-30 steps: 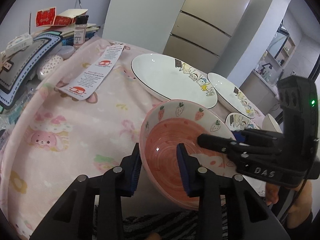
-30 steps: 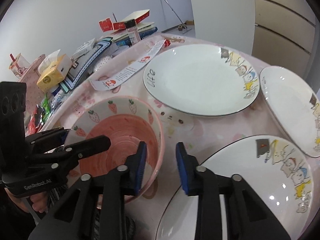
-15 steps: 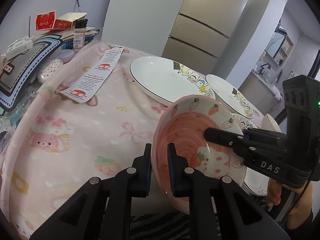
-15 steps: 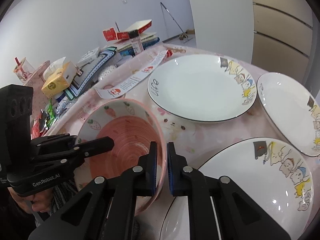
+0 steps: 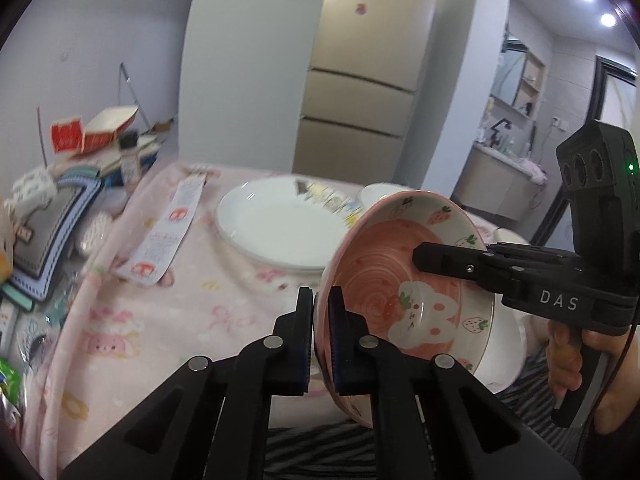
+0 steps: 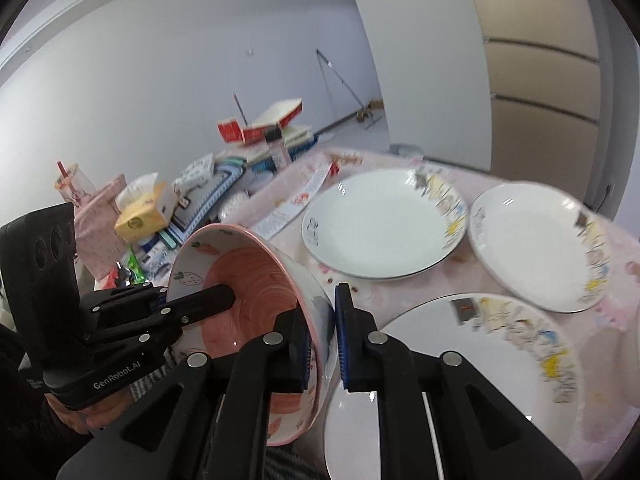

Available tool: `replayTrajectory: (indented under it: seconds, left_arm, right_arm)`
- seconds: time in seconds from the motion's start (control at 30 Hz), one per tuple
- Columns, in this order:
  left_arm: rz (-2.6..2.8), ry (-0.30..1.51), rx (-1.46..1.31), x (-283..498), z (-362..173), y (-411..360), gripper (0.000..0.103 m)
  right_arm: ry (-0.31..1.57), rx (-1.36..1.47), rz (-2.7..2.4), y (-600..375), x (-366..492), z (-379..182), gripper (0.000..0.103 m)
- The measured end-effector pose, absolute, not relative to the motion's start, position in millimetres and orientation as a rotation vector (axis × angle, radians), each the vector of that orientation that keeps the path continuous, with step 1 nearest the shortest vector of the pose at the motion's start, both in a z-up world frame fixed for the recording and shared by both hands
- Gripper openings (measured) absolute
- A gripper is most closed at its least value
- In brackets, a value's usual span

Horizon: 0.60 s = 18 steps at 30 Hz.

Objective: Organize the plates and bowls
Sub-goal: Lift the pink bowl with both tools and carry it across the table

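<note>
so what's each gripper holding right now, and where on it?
Both hold the pink strawberry bowl by its rim: the left gripper on one side, the right gripper on the opposite side, each with one finger inside the wall and one outside.

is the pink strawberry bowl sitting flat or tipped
Tipped: the bowl is clear of the table, inside facing sideways, both grippers clamping its rim.

Bowl (image 5: 404, 280) off the pink cloth (image 5: 168, 304) now; a second ago it sat flat there. It hangs tilted above the table edge, opening turned toward the left-hand side.

Left gripper (image 5: 320, 320): jaws wide a second ago, now clamped on the near rim (one pad inside, one outside).

Right gripper (image 6: 322, 322): likewise gone from open to pinched on the opposite rim.

Both views sit higher, more wall and fridge (image 5: 360, 80) showing.
</note>
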State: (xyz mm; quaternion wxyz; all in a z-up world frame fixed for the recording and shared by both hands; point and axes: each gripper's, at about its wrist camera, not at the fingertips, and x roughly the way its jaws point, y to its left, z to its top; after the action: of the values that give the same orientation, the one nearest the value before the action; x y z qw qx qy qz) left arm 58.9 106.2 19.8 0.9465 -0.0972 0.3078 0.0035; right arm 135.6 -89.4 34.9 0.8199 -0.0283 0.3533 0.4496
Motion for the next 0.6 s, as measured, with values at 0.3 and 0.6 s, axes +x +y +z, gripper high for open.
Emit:
replayTrajectory:
  seconds: [0.3, 0.6]
  left_arm:
    - [-0.101, 0.574, -0.122, 64, 56, 32, 0.008]
    - [-0.226, 0.565, -0.042, 83, 76, -55, 0.008]
  right_arm:
    - [0.663, -0.043, 0.849, -168, 117, 74, 0.010]
    - [0.631, 0.042, 0.718, -258, 115, 84, 0.010]
